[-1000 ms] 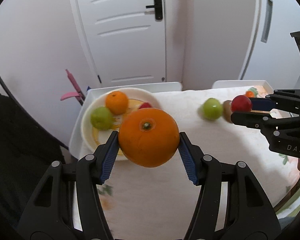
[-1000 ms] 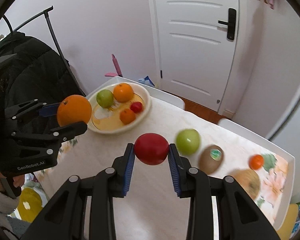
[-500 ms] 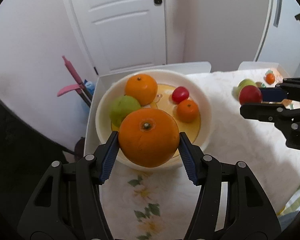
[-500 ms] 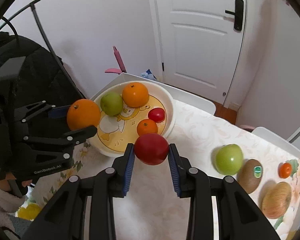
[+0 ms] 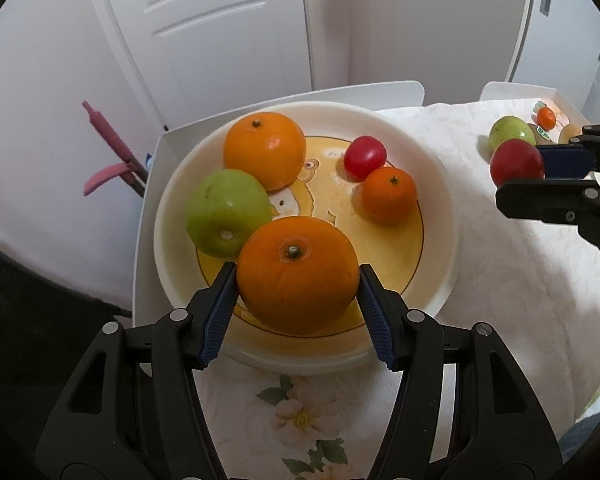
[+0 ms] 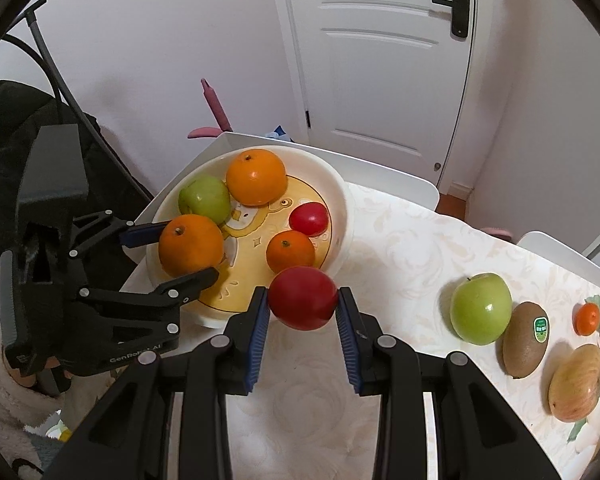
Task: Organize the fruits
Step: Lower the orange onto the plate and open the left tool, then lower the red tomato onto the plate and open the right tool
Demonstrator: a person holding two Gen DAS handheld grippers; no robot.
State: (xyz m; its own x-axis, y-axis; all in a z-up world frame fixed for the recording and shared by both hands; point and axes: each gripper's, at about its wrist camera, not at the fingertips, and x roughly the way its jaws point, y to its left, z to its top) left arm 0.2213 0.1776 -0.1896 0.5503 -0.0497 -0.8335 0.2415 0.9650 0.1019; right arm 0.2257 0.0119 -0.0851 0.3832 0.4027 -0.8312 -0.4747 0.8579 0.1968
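Left wrist view: the left gripper (image 5: pixel 298 280) has a large orange (image 5: pixel 297 275) between its blue pads (image 5: pixel 219 312); the jaws have just been opening and both pads lie at the fruit's sides, low over the near rim of the bowl (image 5: pixel 440 184). Open yellow floor lies just right of it. Beyond sit a green apple (image 5: pixel 228 213), a mandarin (image 5: pixel 389 195), a small red fruit (image 5: pixel 364 157) and another orange (image 5: pixel 265 150).

Right wrist view: the right gripper (image 6: pixel 302 305) is clenched on a red fruit (image 6: pixel 302 298) at the bowl's near edge. Bare tablecloth (image 6: pixel 400 264) stretches rightward to a green apple (image 6: pixel 481 308), kiwi (image 6: pixel 526 340), yellow-red apple (image 6: pixel 576 383) and a small mandarin (image 6: pixel 588 319) near the table's end.
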